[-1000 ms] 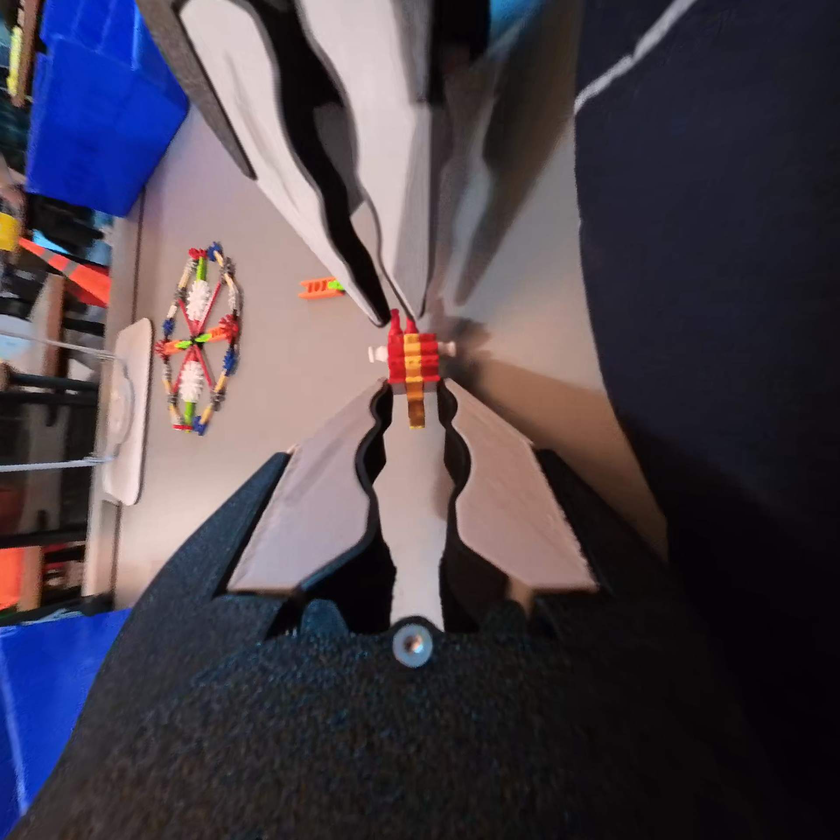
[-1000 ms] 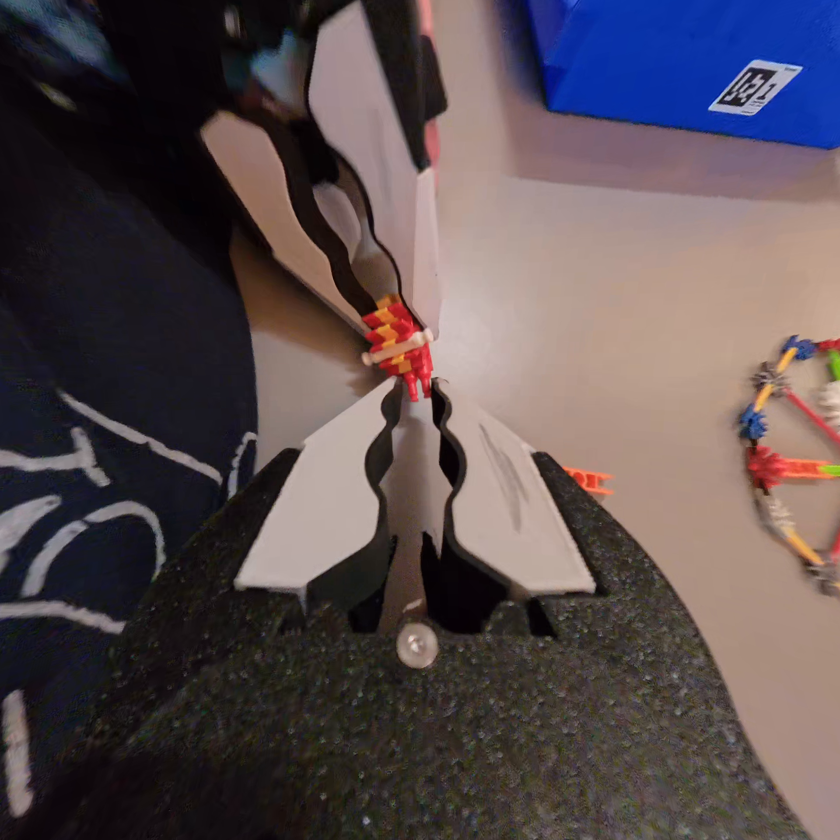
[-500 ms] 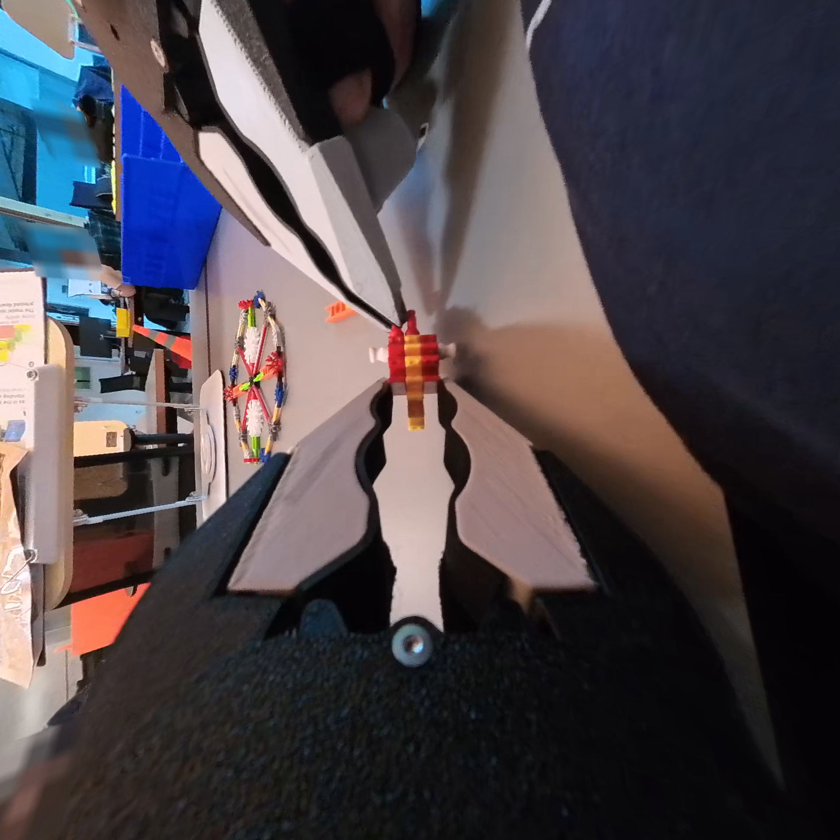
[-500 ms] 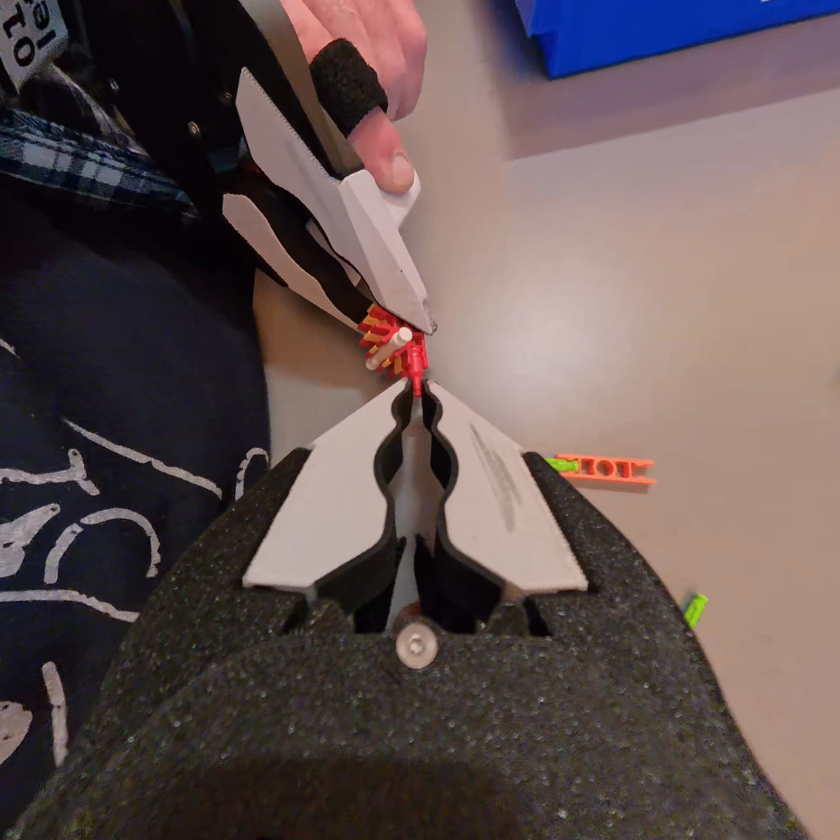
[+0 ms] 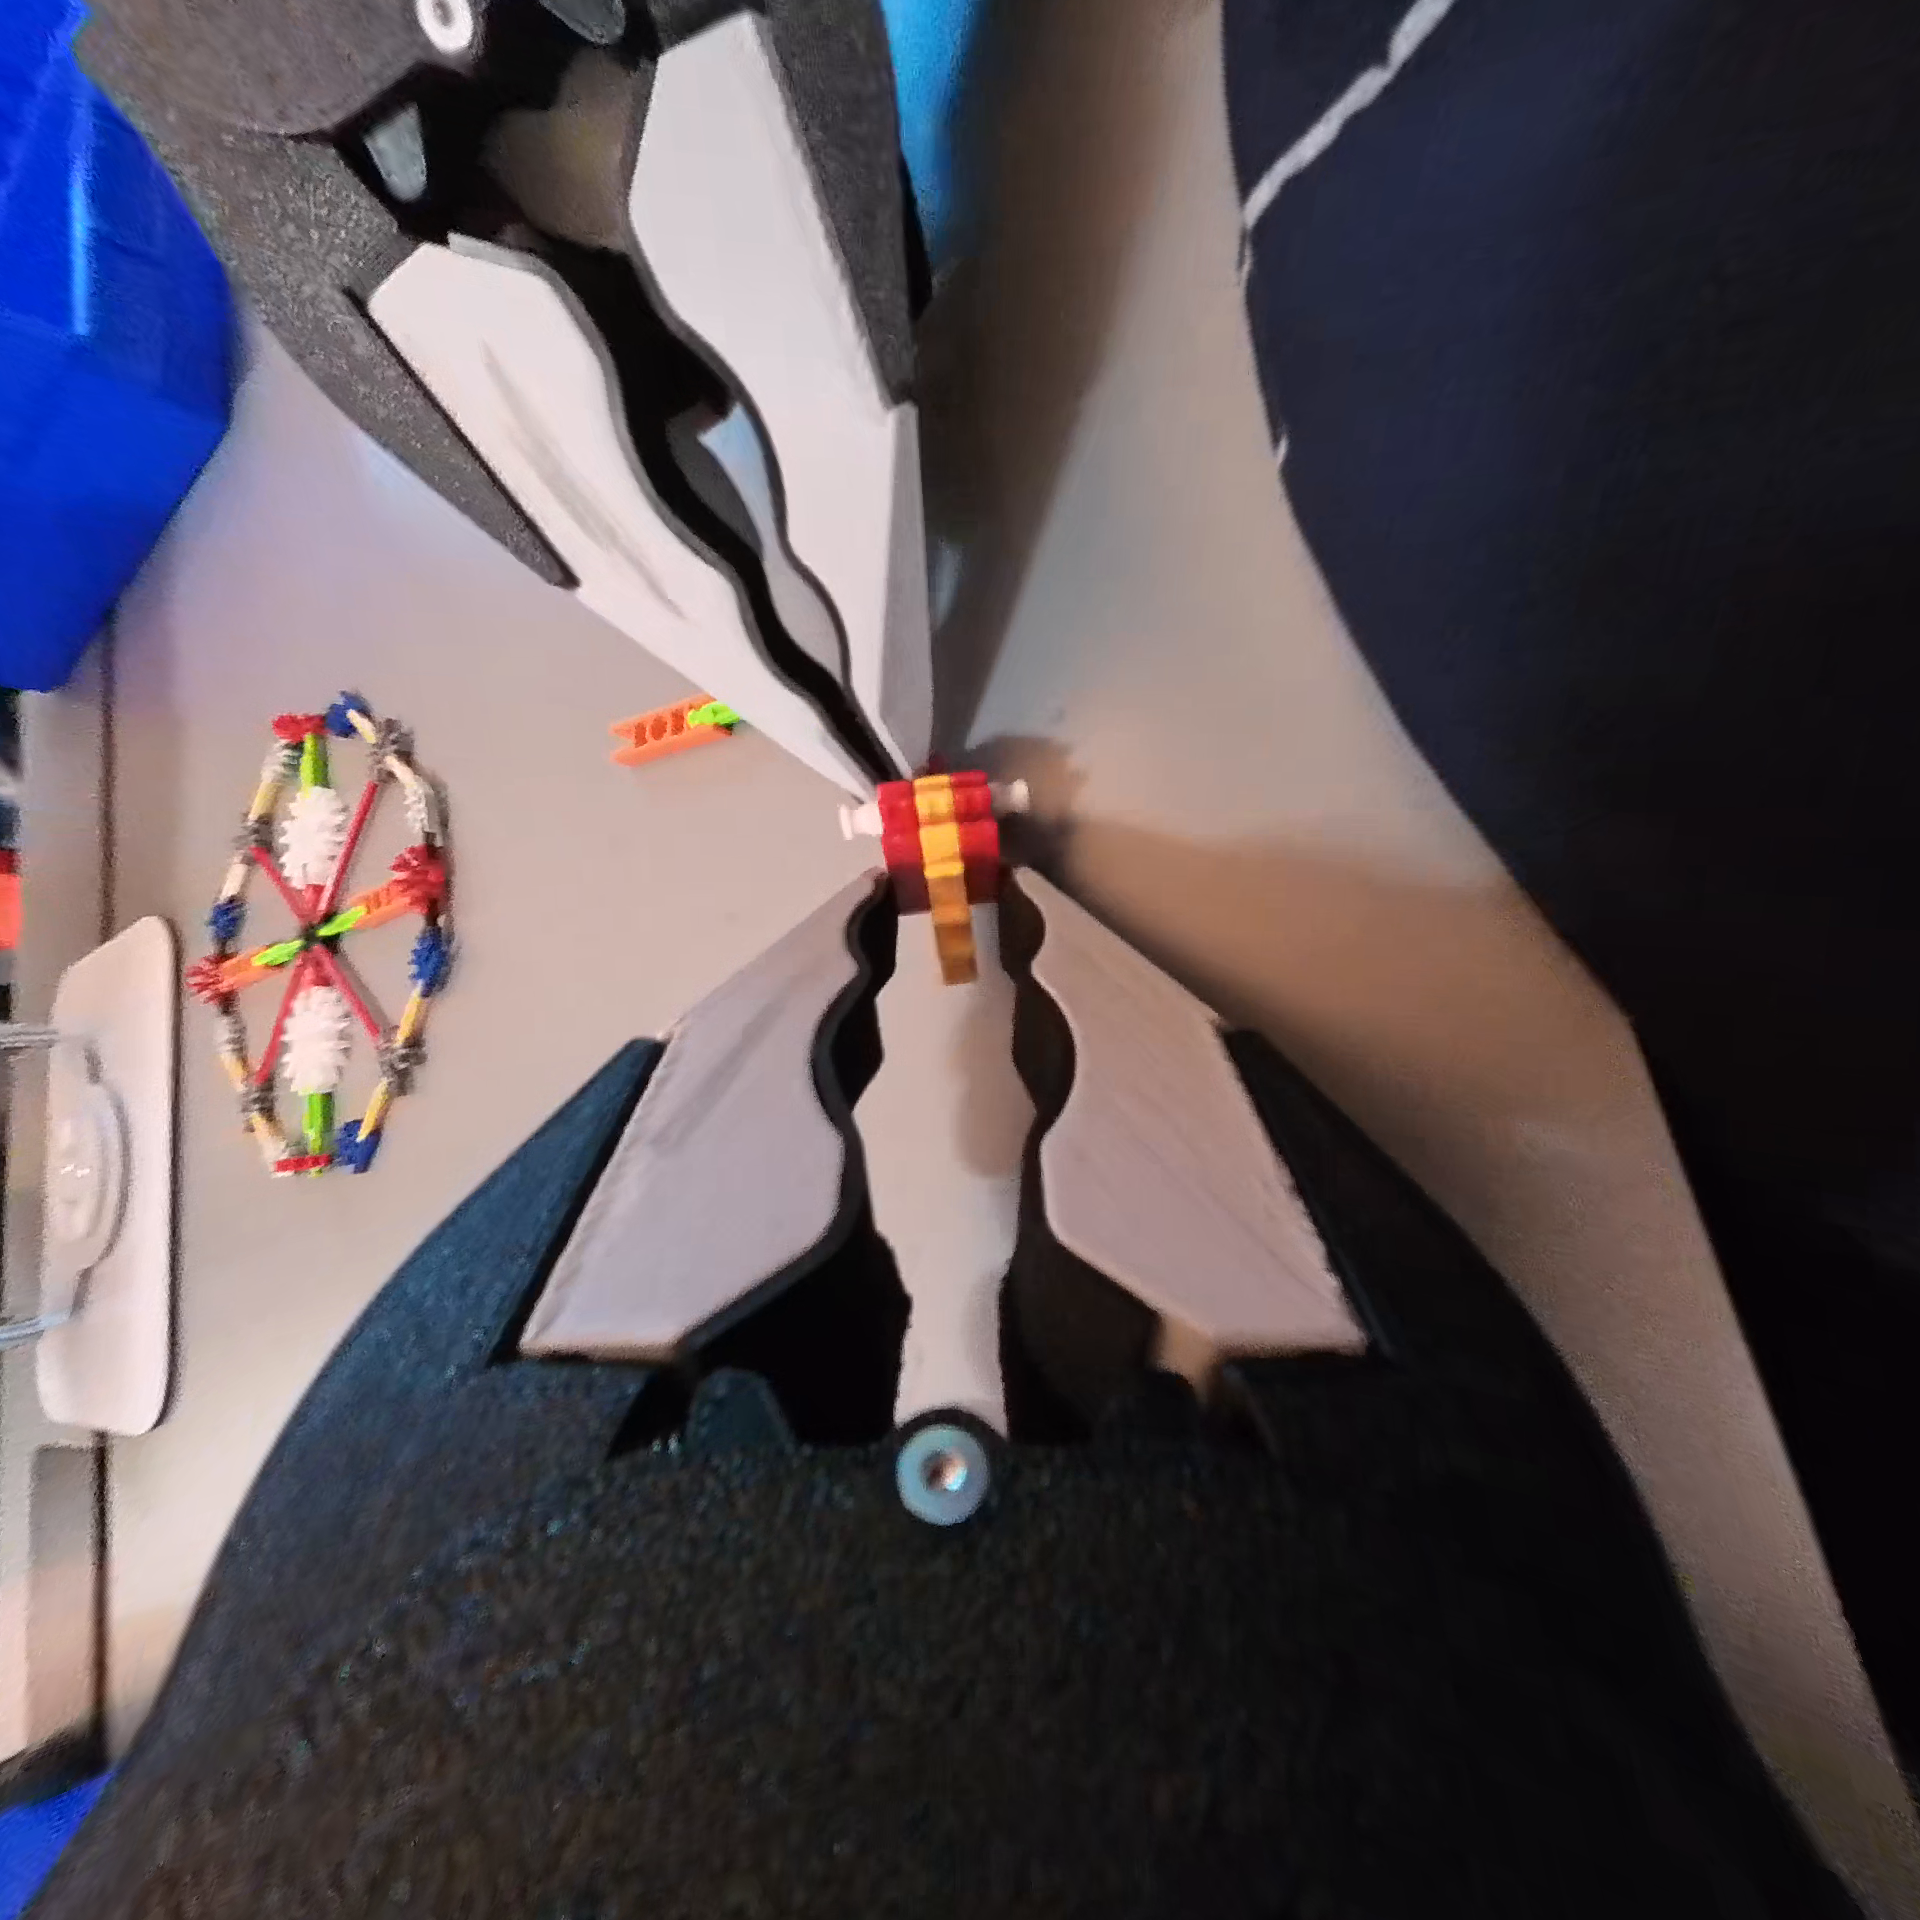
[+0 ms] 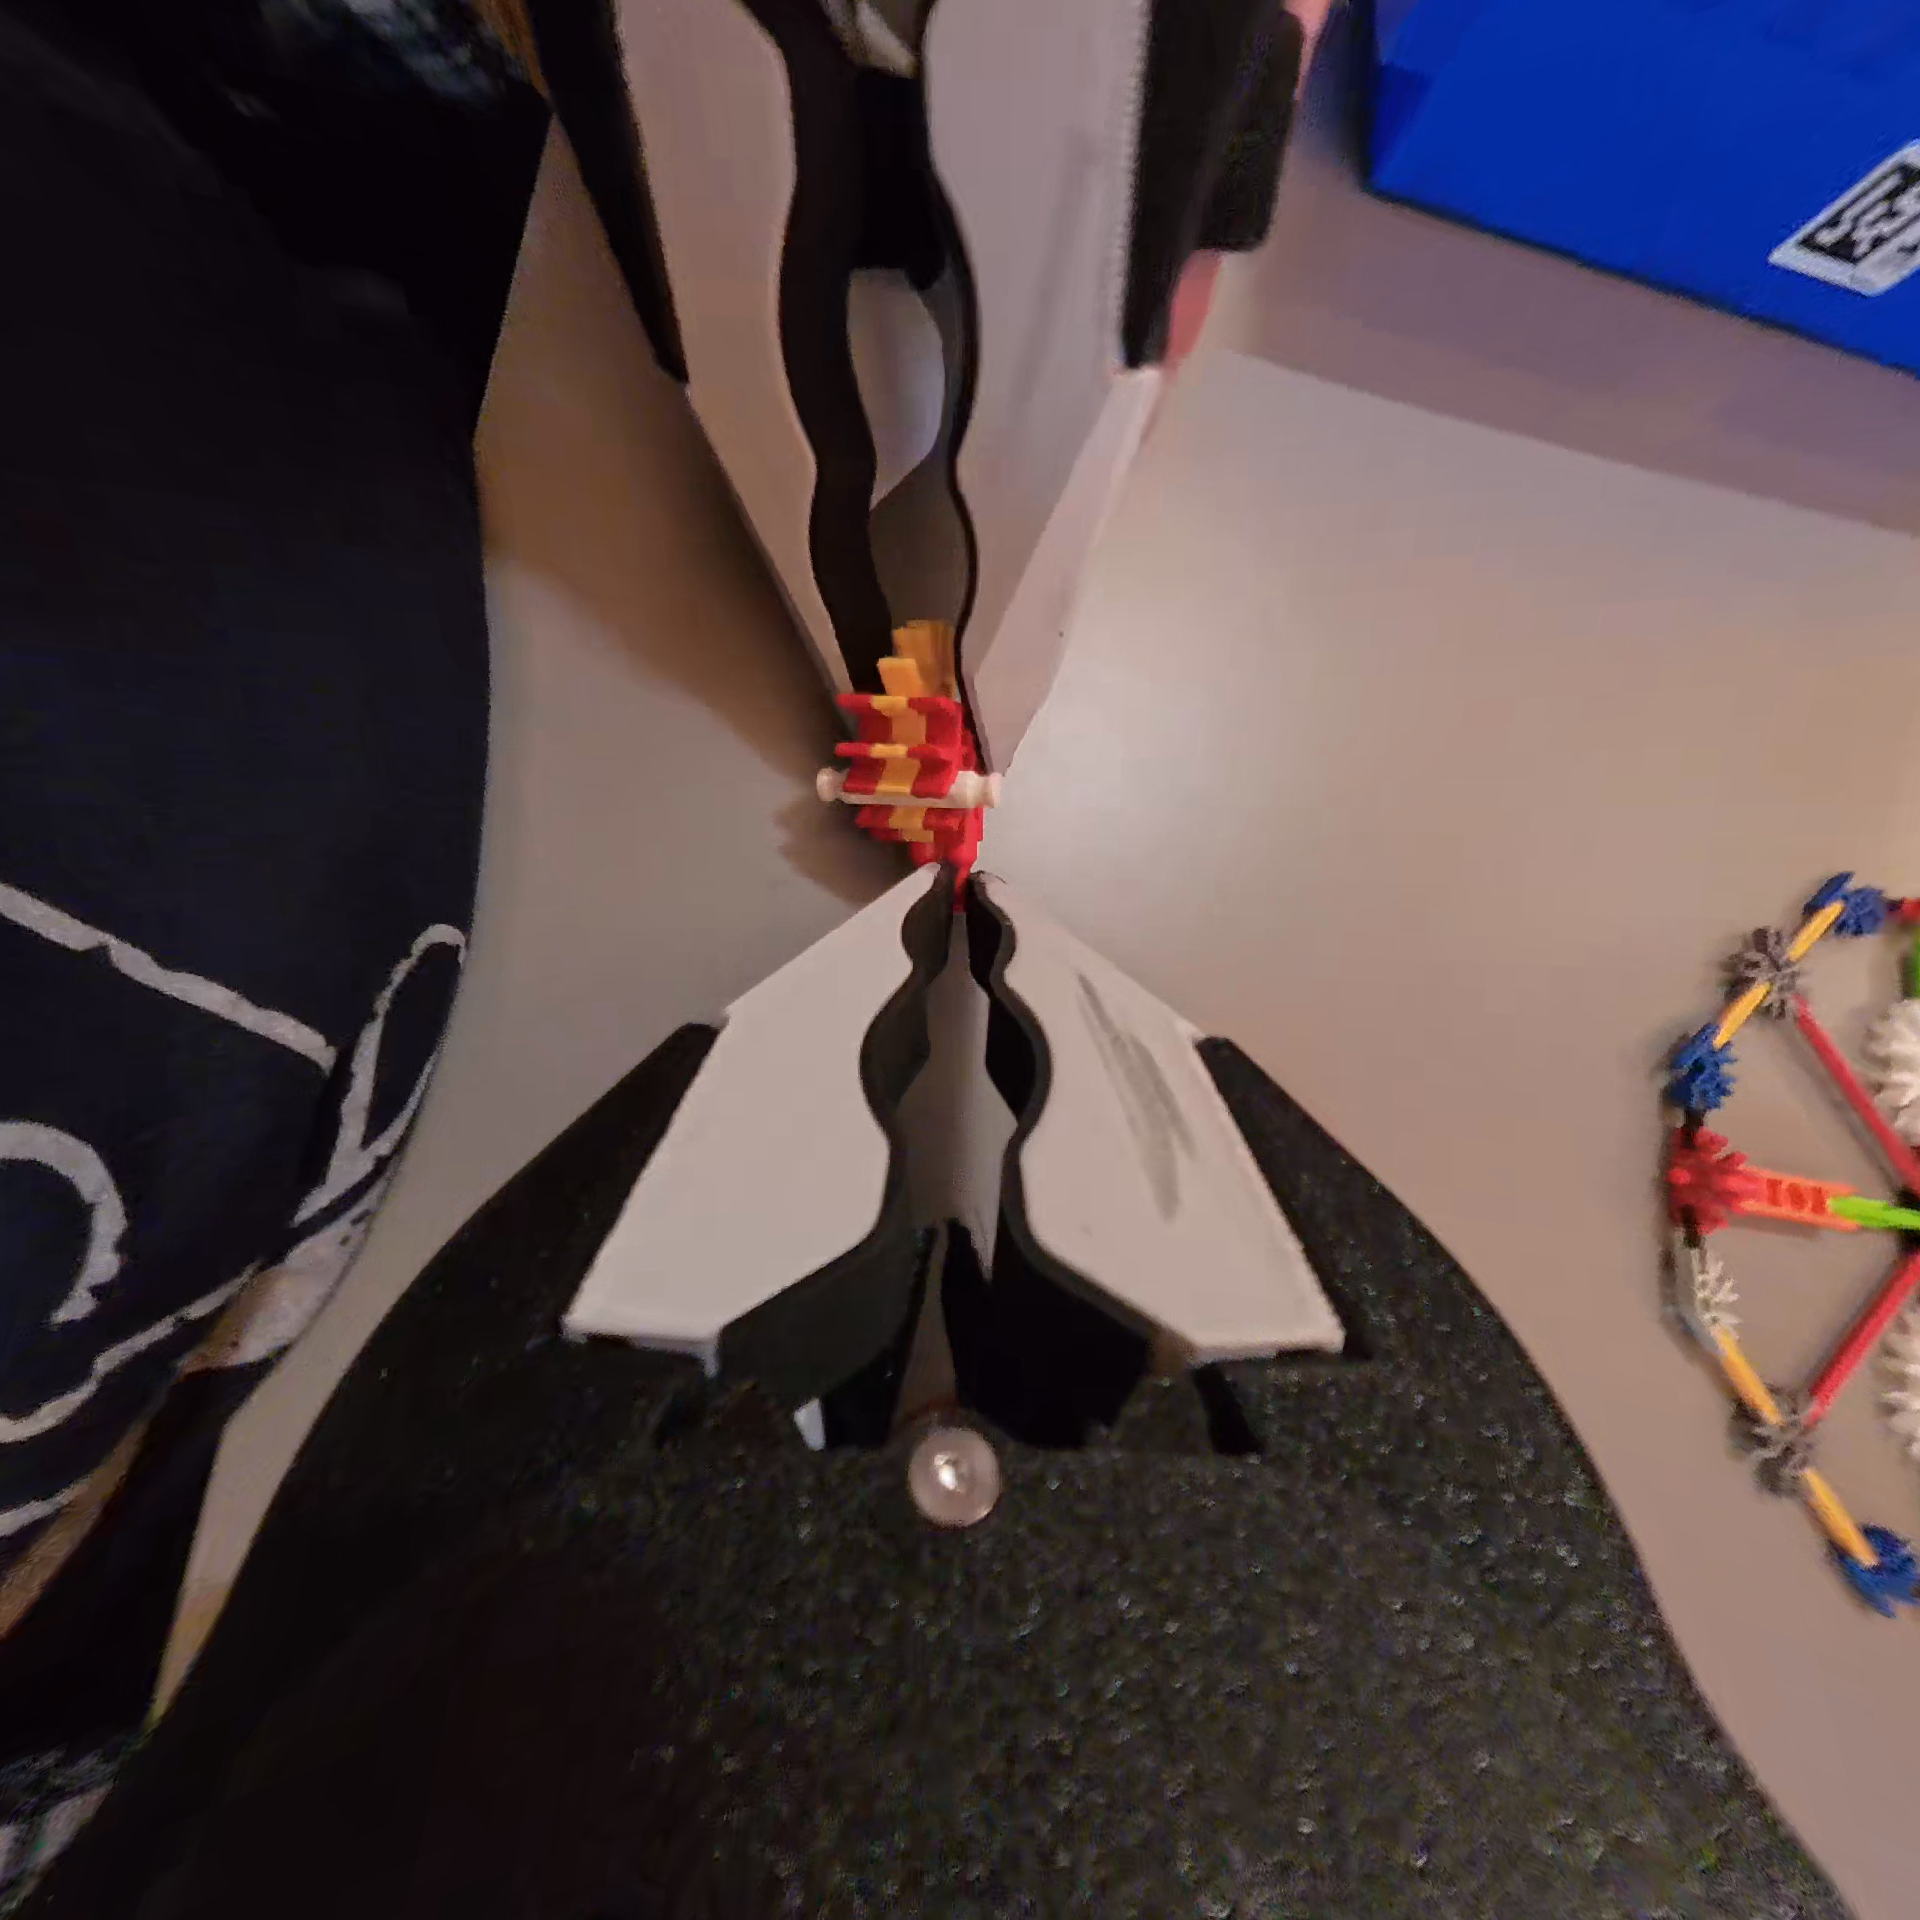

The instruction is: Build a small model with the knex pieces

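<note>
My left gripper (image 5: 940, 899) is shut on a small stack of red and yellow toothed connectors (image 5: 940, 842) threaded on a short white rod (image 5: 854, 821). It holds the stack above the grey table (image 5: 520, 831). My right gripper (image 6: 961, 896) faces it from the other side. Its fingertips are shut on a thin red tooth at the edge of the same stack (image 6: 906, 764). The right gripper (image 5: 896, 767) shows in the left wrist view coming from above. The left gripper (image 6: 914, 675) shows at the top of the right wrist view.
A flat wheel-shaped model of coloured rods and connectors (image 5: 322, 935) lies on the table; it also shows in the right wrist view (image 6: 1818, 1195). An orange rod with a green piece (image 5: 670, 725) lies loose. A blue bin (image 6: 1662, 135) stands behind. A person's dark clothing (image 5: 1610, 520) is close by. My left and right fingertips are right by each other.
My right gripper's fingers were apart beside the stack a second ago; they have closed on its red tooth. The left gripper kept its hold. Both views swung.
</note>
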The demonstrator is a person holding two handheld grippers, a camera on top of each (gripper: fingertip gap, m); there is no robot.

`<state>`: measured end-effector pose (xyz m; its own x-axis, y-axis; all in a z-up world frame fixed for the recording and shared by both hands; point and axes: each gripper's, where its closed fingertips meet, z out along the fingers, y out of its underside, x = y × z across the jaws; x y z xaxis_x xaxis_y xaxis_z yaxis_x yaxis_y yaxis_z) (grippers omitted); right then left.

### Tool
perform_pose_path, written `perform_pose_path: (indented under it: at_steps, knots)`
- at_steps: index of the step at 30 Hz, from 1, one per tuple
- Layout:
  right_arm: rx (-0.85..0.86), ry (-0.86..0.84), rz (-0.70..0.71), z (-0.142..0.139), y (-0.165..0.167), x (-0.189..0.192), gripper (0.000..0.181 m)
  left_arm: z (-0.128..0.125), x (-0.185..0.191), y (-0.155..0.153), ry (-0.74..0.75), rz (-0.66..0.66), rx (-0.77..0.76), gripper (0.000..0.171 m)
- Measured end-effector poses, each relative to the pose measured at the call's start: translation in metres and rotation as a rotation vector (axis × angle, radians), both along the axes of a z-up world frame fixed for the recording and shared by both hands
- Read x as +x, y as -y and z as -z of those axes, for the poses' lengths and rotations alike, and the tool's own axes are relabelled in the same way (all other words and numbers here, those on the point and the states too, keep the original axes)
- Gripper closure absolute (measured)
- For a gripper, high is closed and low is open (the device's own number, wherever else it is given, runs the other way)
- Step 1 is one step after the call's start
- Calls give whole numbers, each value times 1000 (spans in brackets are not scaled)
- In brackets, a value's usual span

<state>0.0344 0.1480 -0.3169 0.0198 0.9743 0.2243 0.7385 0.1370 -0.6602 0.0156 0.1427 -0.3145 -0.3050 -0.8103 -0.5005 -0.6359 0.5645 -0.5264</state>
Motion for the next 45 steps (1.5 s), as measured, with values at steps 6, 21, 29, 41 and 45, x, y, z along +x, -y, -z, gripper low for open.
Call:
perform_pose_path:
  at_steps: [6, 21, 29, 41, 45]
  knots:
    - [141, 72, -108, 3, -4, -1, 181, 1, -1, 1, -10, 42, -124, 154]
    - [184, 95, -225, 6, -7, -3, 181, 4, -1, 2, 5, 72, -331, 153]
    - [207, 99, -245, 6, -7, -3, 181, 5, 1, 3, -12, 88, -372, 153]
    - [274, 159, -371, 6, -8, -2, 181, 7, 4, 2, -60, 119, -454, 153]
    - [236, 144, -388, 6, -9, -2, 181, 7, 5, 1, -71, 129, -467, 153]
